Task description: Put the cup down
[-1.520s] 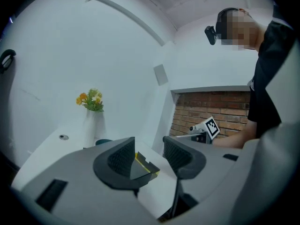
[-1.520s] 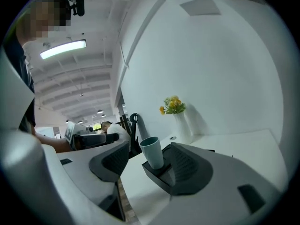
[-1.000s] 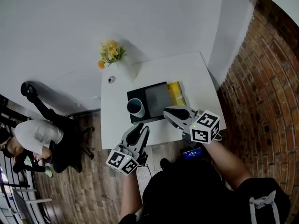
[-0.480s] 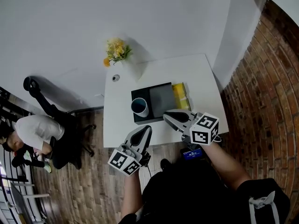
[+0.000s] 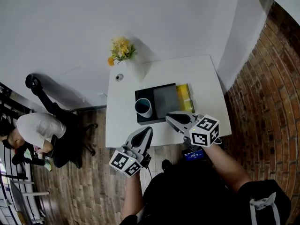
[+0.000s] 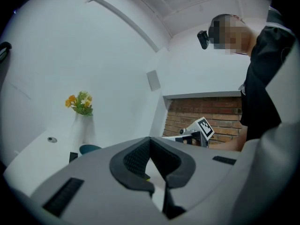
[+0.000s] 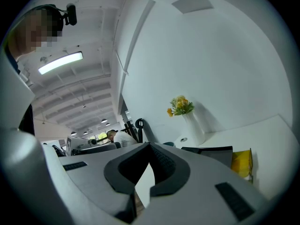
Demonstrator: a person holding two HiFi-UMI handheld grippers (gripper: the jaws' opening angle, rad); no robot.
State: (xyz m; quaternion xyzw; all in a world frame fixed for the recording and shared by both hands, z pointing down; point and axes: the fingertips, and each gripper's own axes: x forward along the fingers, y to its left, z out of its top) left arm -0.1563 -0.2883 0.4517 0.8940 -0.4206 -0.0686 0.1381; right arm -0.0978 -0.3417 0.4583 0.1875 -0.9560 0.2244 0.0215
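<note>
Cup (image 5: 143,108) stands upright on black tray (image 5: 139,93), left end, mid counter (image 5: 201,78). L gripper (image 5: 146,131) & R gripper (image 5: 169,118) near counter's front edge, apart from cup; both jaws clenched, nothing btwn.

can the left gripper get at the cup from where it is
Probably yes: nothing stands between the left gripper and the cup on the tray, but its shut jaws must open first.

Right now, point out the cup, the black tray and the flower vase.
cup (image 5: 143,107), head view, its dark open top.
black tray (image 5: 165,100), head view, bare grey floor beside the cup.
flower vase (image 7: 193,128), right gripper view, its white body.
</note>
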